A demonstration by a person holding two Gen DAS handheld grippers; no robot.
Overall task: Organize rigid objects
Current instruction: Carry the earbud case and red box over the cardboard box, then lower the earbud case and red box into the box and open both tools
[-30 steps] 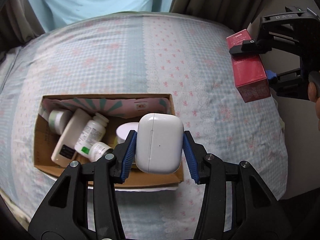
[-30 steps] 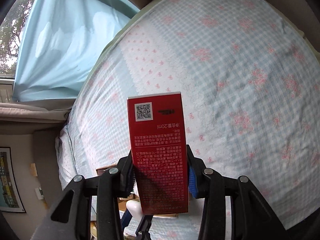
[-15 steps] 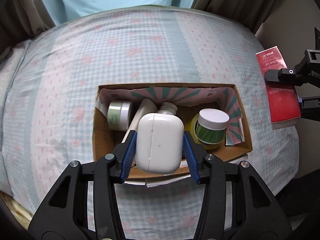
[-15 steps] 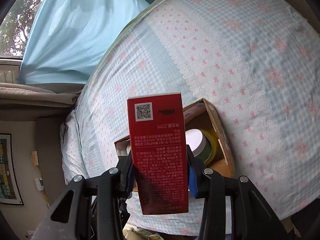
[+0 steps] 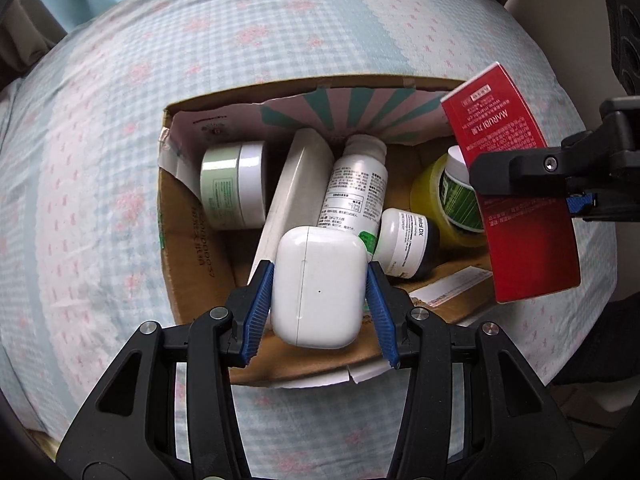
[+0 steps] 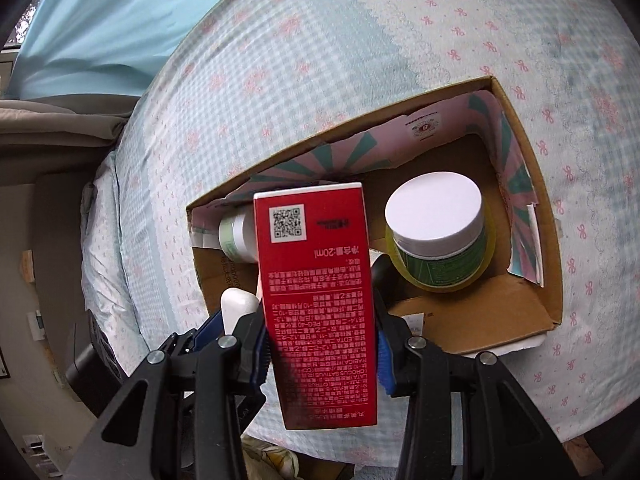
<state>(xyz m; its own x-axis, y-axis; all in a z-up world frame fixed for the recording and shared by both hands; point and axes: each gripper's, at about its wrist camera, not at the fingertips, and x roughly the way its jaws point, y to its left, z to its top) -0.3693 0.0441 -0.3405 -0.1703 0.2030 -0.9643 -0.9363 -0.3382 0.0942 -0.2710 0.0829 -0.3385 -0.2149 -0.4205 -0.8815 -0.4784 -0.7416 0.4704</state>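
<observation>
Both grippers carry loads above an open brown corrugated cardboard box (image 5: 192, 264) resting on a blue-and-white gingham bedcover with pink bows (image 5: 100, 160). The left gripper (image 5: 319, 302) is clamped across the short width of a glossy white rounded-rectangular earbud case (image 5: 318, 288); its ribbed blue pads (image 5: 260, 300) press the case's two flanks, and the case's long axis runs forward along the fingers. The right gripper (image 6: 320, 354) is clamped on the narrow sides of a tall red printed cardboard carton (image 6: 320, 300), whose long axis likewise points forward, the QR-coded end farthest from the hand.

The governing relation: the box lies directly beyond and below both loads. The case hangs over the near wall, toward the box's middle; the carton hangs over the right-hand end, as the left wrist view shows it (image 5: 516, 200).

Contents already in the box:
- a pale green jar with a white lid (image 5: 234, 184), lying on its side at the left end;
- a flat white slab-like object (image 5: 292, 192), leaning;
- a white plastic bottle with a printed label (image 5: 354, 188), lying down;
- a small white-and-dark bottle (image 5: 406, 244);
- a green-labelled jar with a white lid (image 6: 436, 224), apparently seated inside a yellow tape roll (image 6: 448, 284), though the roll is largely hidden.

Bare cardboard floor shows at the near right corner (image 6: 500, 312). All items are hard and smooth-skinned; the case looks the slipperiest.
</observation>
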